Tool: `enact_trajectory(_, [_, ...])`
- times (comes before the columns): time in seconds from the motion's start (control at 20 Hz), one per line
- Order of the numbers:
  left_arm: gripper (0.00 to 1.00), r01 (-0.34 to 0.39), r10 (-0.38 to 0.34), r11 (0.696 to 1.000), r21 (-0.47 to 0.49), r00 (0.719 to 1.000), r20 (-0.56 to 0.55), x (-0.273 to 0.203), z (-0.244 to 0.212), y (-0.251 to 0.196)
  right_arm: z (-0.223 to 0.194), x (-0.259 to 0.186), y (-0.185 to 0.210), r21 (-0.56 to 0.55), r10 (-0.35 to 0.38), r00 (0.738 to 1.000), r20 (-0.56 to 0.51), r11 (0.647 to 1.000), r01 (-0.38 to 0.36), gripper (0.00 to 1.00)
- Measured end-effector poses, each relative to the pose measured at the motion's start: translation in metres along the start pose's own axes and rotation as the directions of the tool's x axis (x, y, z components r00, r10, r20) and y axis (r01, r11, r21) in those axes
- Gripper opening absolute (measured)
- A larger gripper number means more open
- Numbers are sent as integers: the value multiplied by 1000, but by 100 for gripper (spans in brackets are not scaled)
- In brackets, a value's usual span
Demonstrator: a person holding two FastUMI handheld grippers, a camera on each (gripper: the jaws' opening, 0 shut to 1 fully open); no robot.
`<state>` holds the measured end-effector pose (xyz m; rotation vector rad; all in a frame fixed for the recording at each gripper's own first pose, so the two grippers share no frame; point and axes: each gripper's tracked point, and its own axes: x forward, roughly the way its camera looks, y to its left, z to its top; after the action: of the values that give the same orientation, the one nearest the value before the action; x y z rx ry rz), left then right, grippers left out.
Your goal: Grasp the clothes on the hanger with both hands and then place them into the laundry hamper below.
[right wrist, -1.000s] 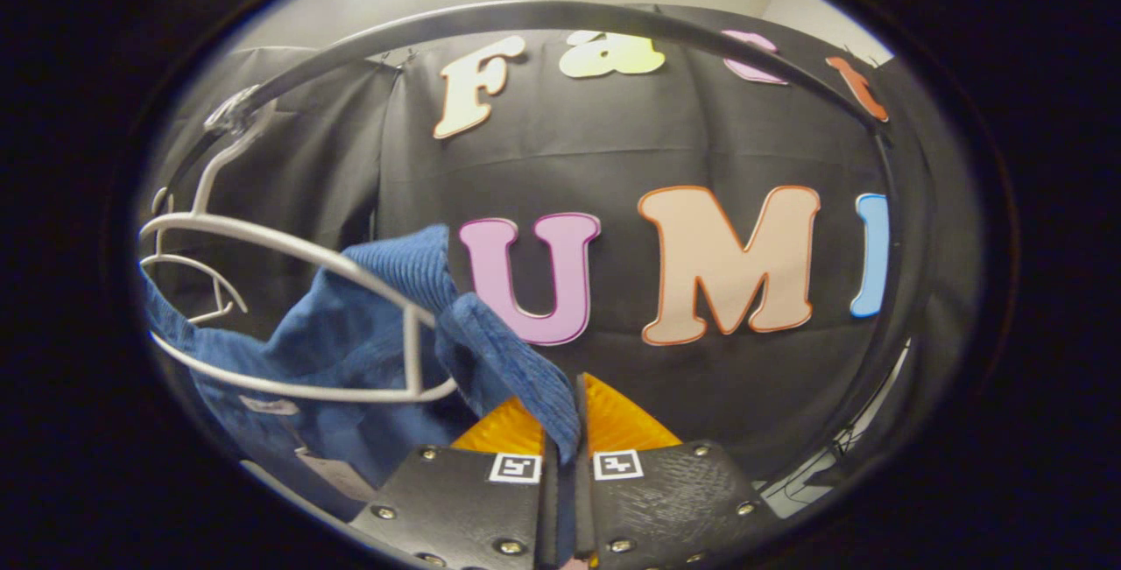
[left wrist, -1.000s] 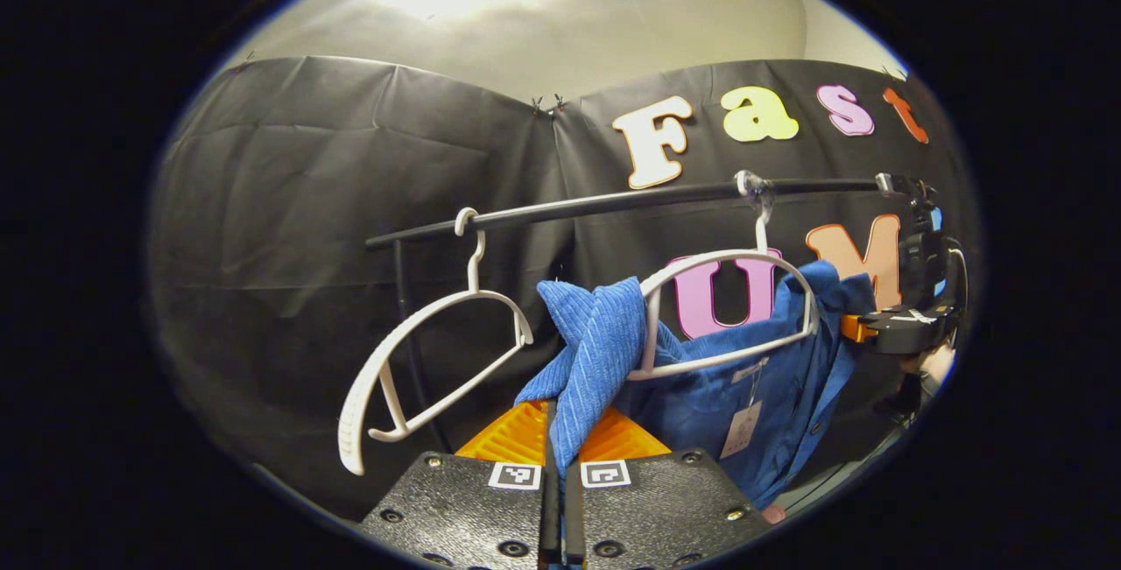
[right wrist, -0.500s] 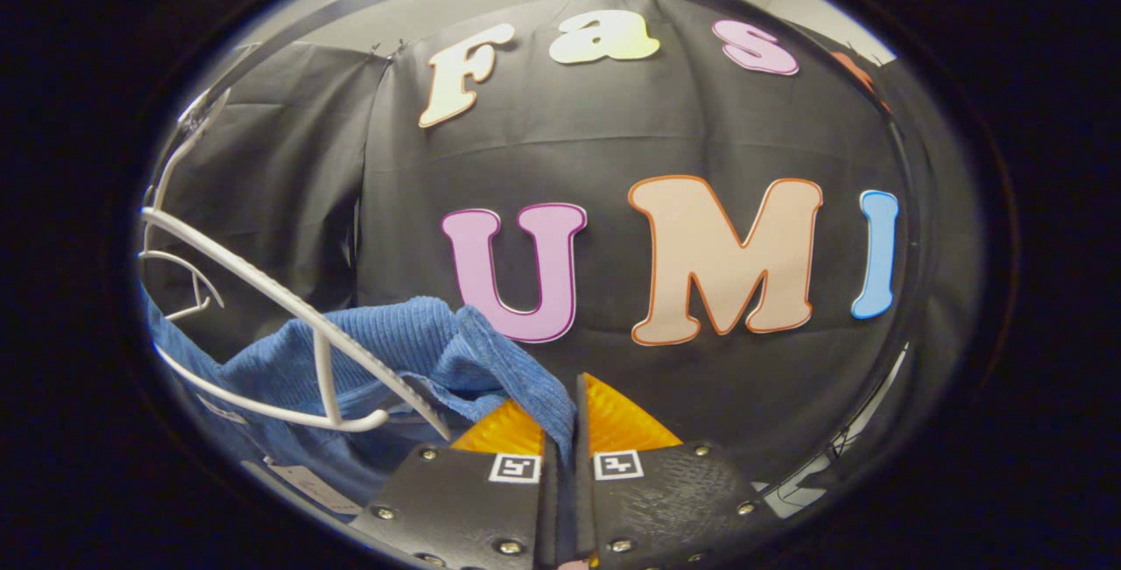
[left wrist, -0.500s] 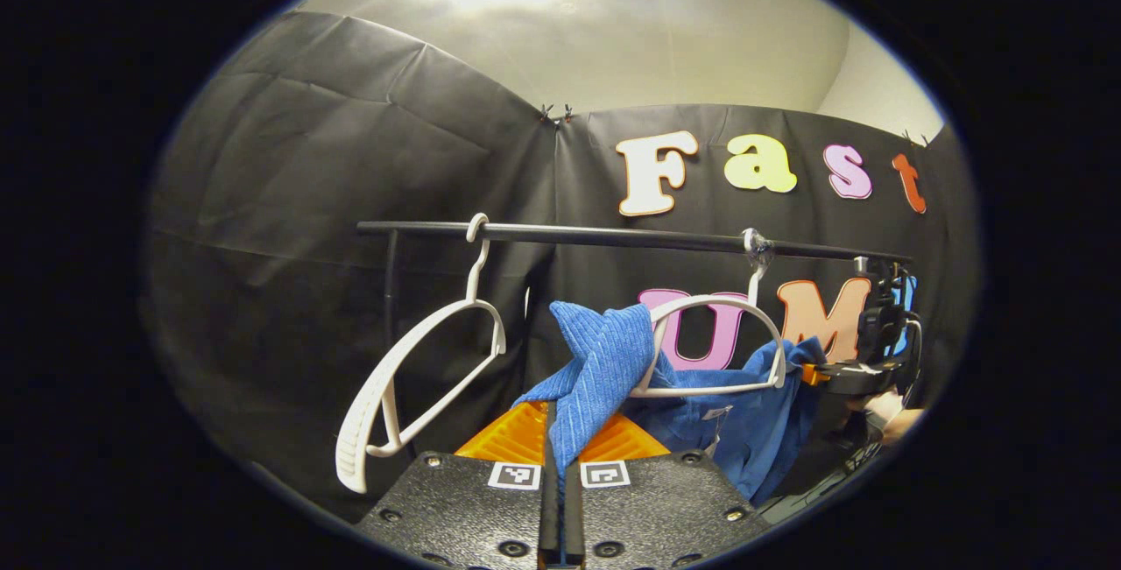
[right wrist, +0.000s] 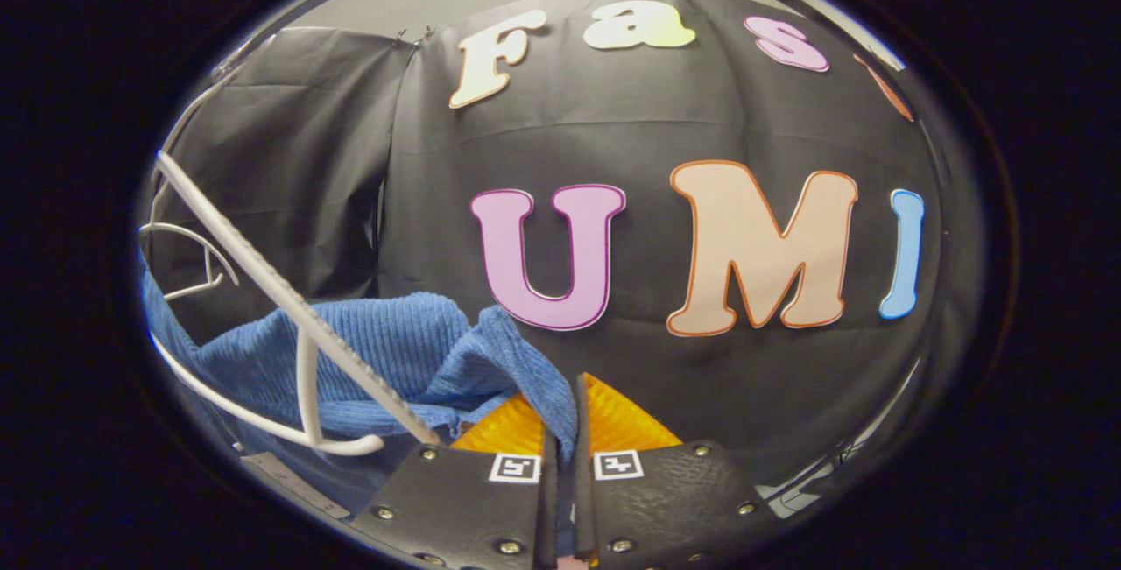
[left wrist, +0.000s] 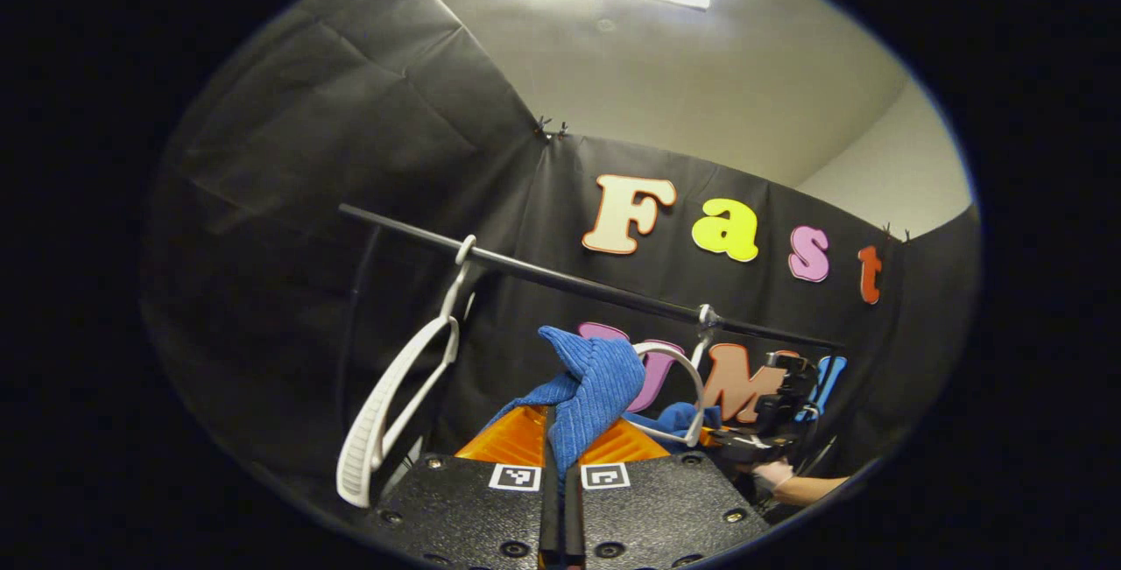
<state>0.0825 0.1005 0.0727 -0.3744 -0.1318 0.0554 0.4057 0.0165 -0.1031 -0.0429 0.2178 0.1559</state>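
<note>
In the left gripper view, the left tool (left wrist: 560, 465) is clamped on a fold of the blue ribbed fabric garment (left wrist: 588, 386). A bare white plastic hanger (left wrist: 390, 399) hangs from the black metal rail (left wrist: 560, 279) beside it; a second white hanger (left wrist: 679, 395) carries the cloth. The right tool (left wrist: 753, 440) sits farther off.

In the right gripper view, the right tool (right wrist: 567, 456) pinches the garment (right wrist: 394, 360), the white hanger (right wrist: 289, 307) crossing it.

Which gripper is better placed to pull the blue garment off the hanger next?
Probably right: the right gripper pinches the blue garment right beside the hanger.
</note>
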Motion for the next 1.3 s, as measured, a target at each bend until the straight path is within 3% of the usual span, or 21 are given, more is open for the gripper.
enact_trajectory(0.15, [2,89,-93,983,-158,995,-20,-3,4,-15,-3,2,0,5,1,1000,4,1000,-1,8])
enact_trajectory(0.35, [2,97,-119,944,-314,992,-51,-2,1,-15,-1,2,3,15,5,1000,8,1000,-6,8])
enact_trajectory(0.45, [2,133,-176,918,-374,981,-82,-8,-4,-22,1,1,1,20,-2,1000,10,1000,2,7])
enact_trajectory(0.6, [2,138,-200,915,-379,971,-129,-6,-13,-16,2,0,-4,28,-9,1000,14,1000,8,8])
enact_trajectory(0.7, [2,186,-265,882,-432,956,-129,-17,-12,-30,2,-2,-7,24,-14,1000,15,1000,13,7])
enact_trajectory(0.95, [2,186,-282,847,-498,951,-124,-17,-3,-27,2,-4,-5,17,-3,1000,21,1000,2,7])
enact_trajectory(1.1, [2,158,-251,880,-448,955,-156,-16,-9,-19,1,-6,-5,21,4,1000,20,1000,-4,8])
enact_trajectory(1.3, [2,190,-279,866,-462,951,-131,-26,-6,-25,-1,-11,-7,42,10,1000,17,999,-11,8])
